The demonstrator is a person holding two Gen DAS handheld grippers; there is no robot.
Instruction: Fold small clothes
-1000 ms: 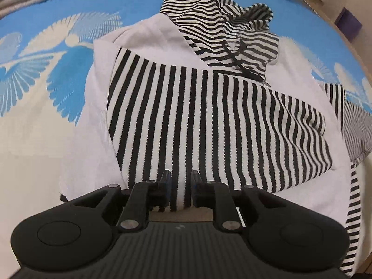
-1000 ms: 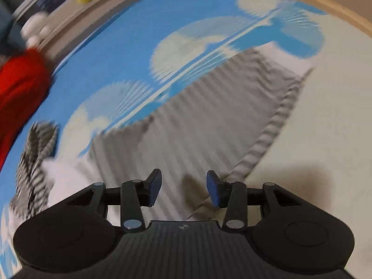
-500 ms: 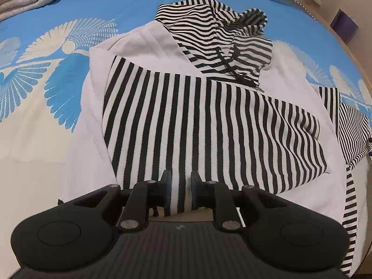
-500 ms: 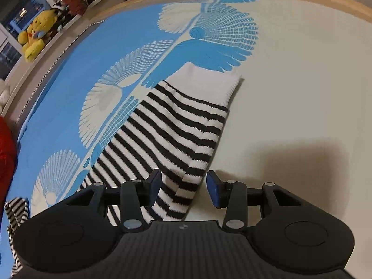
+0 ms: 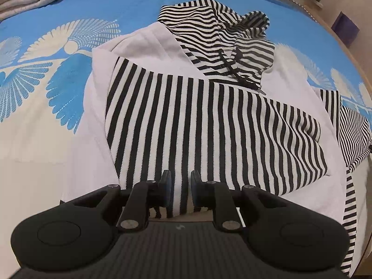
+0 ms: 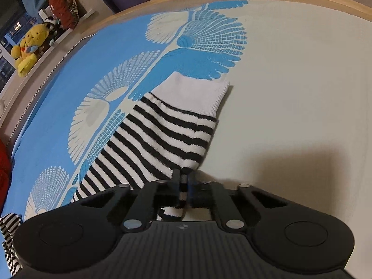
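Striped hoodie, one; hand-held grippers, two.

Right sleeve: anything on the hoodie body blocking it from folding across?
Nothing visible. The right gripper is shut on the sleeve. The other sleeve already lies flat across the hoodie; only the hood sits above it.

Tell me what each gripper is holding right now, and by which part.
The right gripper is shut on the striped sleeve, pinching its edge below the white cuff. The left gripper holds nothing; its jaws stand apart over the hoodie.
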